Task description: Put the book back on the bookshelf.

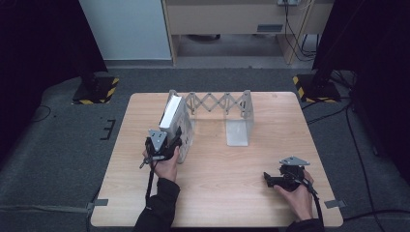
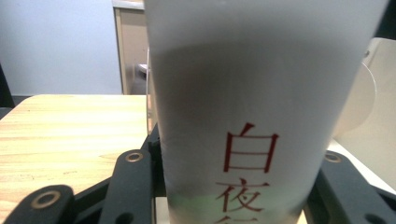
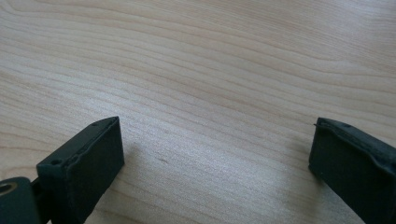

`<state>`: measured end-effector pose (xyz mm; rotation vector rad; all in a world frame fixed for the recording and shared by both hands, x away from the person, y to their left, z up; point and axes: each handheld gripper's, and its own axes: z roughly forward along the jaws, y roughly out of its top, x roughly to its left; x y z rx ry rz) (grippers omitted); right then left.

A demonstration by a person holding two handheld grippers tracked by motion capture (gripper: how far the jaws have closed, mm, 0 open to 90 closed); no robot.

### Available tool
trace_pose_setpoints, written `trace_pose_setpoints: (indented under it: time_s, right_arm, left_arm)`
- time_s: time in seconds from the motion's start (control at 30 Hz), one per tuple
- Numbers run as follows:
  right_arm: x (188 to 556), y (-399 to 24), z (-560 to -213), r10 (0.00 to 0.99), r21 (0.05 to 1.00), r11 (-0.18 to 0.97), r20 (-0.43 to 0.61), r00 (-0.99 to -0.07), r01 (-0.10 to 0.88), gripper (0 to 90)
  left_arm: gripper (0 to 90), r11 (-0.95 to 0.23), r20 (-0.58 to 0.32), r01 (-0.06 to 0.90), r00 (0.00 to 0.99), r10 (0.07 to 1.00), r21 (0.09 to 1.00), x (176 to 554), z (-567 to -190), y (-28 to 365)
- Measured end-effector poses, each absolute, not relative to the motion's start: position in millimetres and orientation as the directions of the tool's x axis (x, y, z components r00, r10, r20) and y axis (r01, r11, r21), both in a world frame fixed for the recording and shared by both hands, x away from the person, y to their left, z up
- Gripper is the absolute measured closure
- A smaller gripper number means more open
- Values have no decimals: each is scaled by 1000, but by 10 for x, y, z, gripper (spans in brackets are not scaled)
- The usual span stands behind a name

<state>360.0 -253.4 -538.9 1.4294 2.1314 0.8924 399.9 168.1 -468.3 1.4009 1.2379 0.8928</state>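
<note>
Claw first, from the high view: the left claw [image 1: 167, 140] sits at the near end of a white book [image 1: 172, 115] that stands on edge on the wooden worktop [image 1: 217, 164], with the person's left hand [image 1: 166, 164] behind it. The book leans against the left end plate of an expanding white book rack [image 1: 220, 113], whose scissor lattice runs along the far side of the worktop to a second end plate at the right. The right claw [image 1: 271, 180] rests low at the near right of the worktop, well apart from the rack and the book, held in the right hand [image 1: 296, 195].

Left gripper view: the book [image 2: 252, 116] stands upright between the two black jaws, which press against it on both sides, so this claw is closed on the book. Red characters run down its pale spine. A white plate of the rack [image 2: 369, 107] shows just to the right, and the worktop [image 2: 70, 126] stretches away at the left.

Right gripper view: the right claw [image 3: 217, 154] is spread wide, its jaws far apart over bare wood grain of the worktop [image 3: 210, 70], gripping nothing.
</note>
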Motion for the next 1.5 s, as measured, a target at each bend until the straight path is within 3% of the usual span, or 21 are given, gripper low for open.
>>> trace_pose_setpoints:
  time_s: [0.43,0.57,0.83,1.5]
  right_arm:
    - [3601,-2528,-5389,924,710,263,10,-383,653,35]
    - [3601,-2529,-5389,923,709,266,9,-386,653,35]
    - [3600,-2529,-5389,922,709,268,9,-387,653,36]
    - [3606,-2524,-5388,921,709,269,7,-389,651,36]
  left_arm:
    - [508,47,-98,226,223,970,973,4177,-4691,1620]
    - [471,62,-143,274,288,947,960,4139,-4673,1696]
    - [457,101,-182,262,306,934,960,3929,-4712,1785]
    - [502,70,-123,205,257,959,976,3961,-4759,1628]
